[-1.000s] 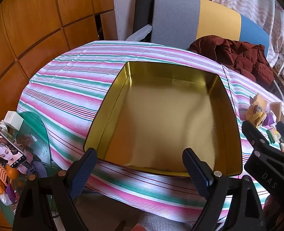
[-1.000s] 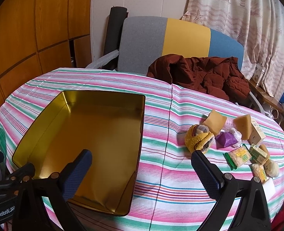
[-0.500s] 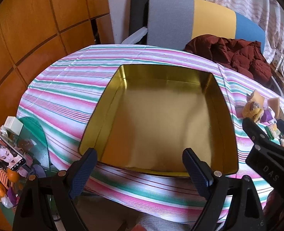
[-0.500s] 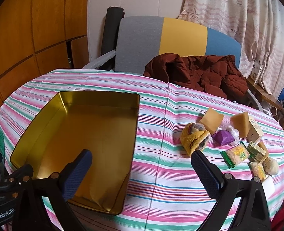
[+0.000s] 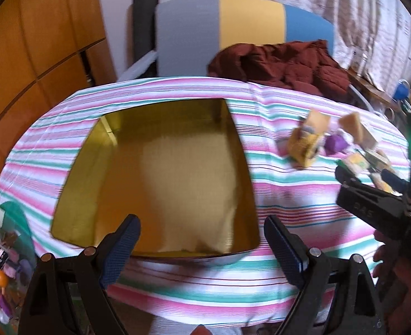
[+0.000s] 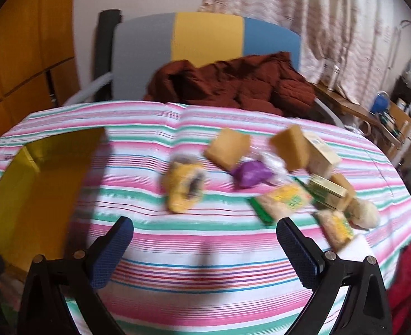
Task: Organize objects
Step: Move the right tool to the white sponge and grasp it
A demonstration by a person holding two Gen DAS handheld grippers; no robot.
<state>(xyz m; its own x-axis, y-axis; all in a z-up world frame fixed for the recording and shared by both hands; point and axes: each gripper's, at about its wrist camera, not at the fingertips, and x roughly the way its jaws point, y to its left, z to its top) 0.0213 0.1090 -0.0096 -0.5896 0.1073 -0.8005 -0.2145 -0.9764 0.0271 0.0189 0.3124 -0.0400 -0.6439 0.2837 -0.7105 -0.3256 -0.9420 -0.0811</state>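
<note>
Left tool: gaping wide, gripping nothing, hovering at the gold tin tray's near rim on the striped bench. Right tool: likewise spread and holding nothing, facing blurred snack packets lying right of the tray.

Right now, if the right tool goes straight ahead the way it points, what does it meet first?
The right tool is open over bare striped tablecloth. Straight on, it would probably meet the yellow pouch first, or the green-edged snack packet slightly right; blur makes depth uncertain.
</note>
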